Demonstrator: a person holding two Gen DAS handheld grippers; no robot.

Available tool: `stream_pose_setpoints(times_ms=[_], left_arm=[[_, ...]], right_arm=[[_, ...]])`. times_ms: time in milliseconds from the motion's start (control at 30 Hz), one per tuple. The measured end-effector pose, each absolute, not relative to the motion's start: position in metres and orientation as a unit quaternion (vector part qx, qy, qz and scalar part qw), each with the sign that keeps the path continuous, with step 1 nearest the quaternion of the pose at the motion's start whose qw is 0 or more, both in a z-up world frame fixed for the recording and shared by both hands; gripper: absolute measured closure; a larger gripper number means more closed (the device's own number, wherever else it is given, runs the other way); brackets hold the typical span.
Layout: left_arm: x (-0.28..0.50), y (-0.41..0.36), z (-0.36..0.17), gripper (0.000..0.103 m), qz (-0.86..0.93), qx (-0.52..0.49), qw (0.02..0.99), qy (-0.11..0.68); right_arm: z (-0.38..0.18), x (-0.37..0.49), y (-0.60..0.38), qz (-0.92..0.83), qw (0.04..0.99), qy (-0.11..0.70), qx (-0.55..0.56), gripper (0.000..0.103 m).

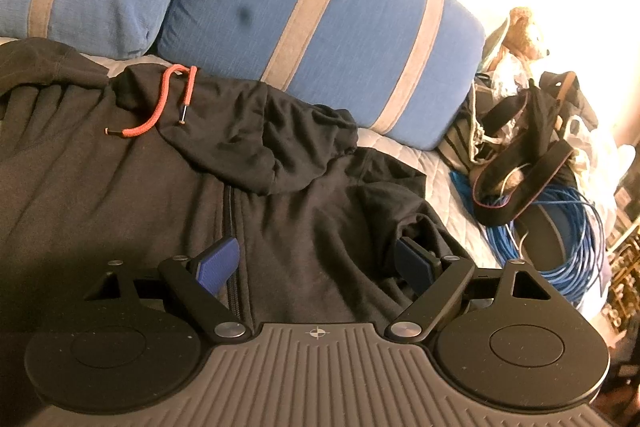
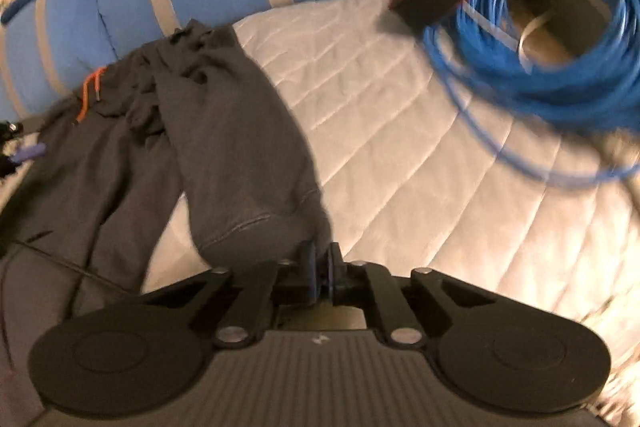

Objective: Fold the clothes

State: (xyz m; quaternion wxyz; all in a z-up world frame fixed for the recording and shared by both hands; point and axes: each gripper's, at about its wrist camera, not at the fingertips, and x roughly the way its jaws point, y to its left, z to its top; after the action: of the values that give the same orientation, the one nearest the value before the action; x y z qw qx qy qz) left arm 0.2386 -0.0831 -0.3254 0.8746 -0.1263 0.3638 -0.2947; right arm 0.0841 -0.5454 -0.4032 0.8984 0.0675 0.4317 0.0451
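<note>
Hoodie [image 1: 160, 187] sleeve [image 2: 240, 155] pinched in right hand-held gripper [image 2: 320, 267]; left hand-held gripper [image 1: 316, 263] wide open above.

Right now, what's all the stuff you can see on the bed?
Hoodie: one, dark grey with a zip, spread on the bed; its sleeve lies out across the quilt.
Drawstring: one, orange, at the hoodie's neck.
Pillows: two, blue with grey stripes, behind the hoodie.
Quilt: one, white, covering the bed.
Cable coil: one, blue, at the bed's far side.
Bag straps: black, piled by the cable; count unclear.
Teddy bear: one, tan, behind the pile.
Left gripper: open, over the hoodie's front.
Right gripper: shut on the sleeve's cuff.
</note>
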Motion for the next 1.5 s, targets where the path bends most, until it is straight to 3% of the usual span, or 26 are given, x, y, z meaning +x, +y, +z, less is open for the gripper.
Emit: stream_pose_setpoints(times_ms=[167,400,433,467,567,633,700,1233,1400,1467,1500], left_arm=[[0.239,-0.083,-0.325,0.018,-0.295,-0.126,0.875,0.364],[0.238,-0.084,-0.325,0.018,-0.295,-0.126,0.874,0.364],[0.238,-0.084,-0.325,0.018,-0.295,-0.125,0.874,0.365],[0.238,-0.084,-0.325,0.018,-0.295,-0.125,0.874,0.365],[0.239,-0.083,-0.325,0.018,-0.296,-0.125,0.874,0.365],[0.240,-0.084,-0.325,0.018,-0.296,-0.125,0.874,0.366],[0.240,-0.084,-0.325,0.018,-0.296,-0.125,0.873,0.366],[0.239,-0.086,-0.327,0.018,-0.293,-0.118,0.875,0.367],[0.239,-0.086,-0.327,0.018,-0.293,-0.117,0.875,0.368],[0.239,-0.086,-0.327,0.018,-0.293,-0.116,0.875,0.368],[0.239,-0.086,-0.327,0.018,-0.293,-0.116,0.875,0.368]], right_arm=[[-0.383,0.098,-0.551,0.016,0.911,0.412,-0.018,0.098],[-0.393,0.102,-0.579,-0.020,0.913,0.406,0.034,0.096],[-0.395,0.102,-0.583,-0.026,0.913,0.405,0.041,0.078],[-0.396,0.103,-0.587,-0.031,0.913,0.404,0.048,0.070],[-0.401,0.104,-0.599,-0.047,0.912,0.401,0.070,0.064],[-0.404,0.105,-0.608,-0.057,0.911,0.398,0.085,0.051],[-0.407,0.107,-0.616,-0.068,0.910,0.396,0.100,0.045],[-0.473,0.064,-0.655,-0.045,0.787,0.327,0.522,0.048],[-0.478,0.066,-0.640,-0.070,0.770,0.309,0.554,0.049],[-0.475,0.070,-0.636,-0.086,0.781,0.308,0.536,0.053],[-0.473,0.073,-0.634,-0.094,0.788,0.310,0.524,0.060]])
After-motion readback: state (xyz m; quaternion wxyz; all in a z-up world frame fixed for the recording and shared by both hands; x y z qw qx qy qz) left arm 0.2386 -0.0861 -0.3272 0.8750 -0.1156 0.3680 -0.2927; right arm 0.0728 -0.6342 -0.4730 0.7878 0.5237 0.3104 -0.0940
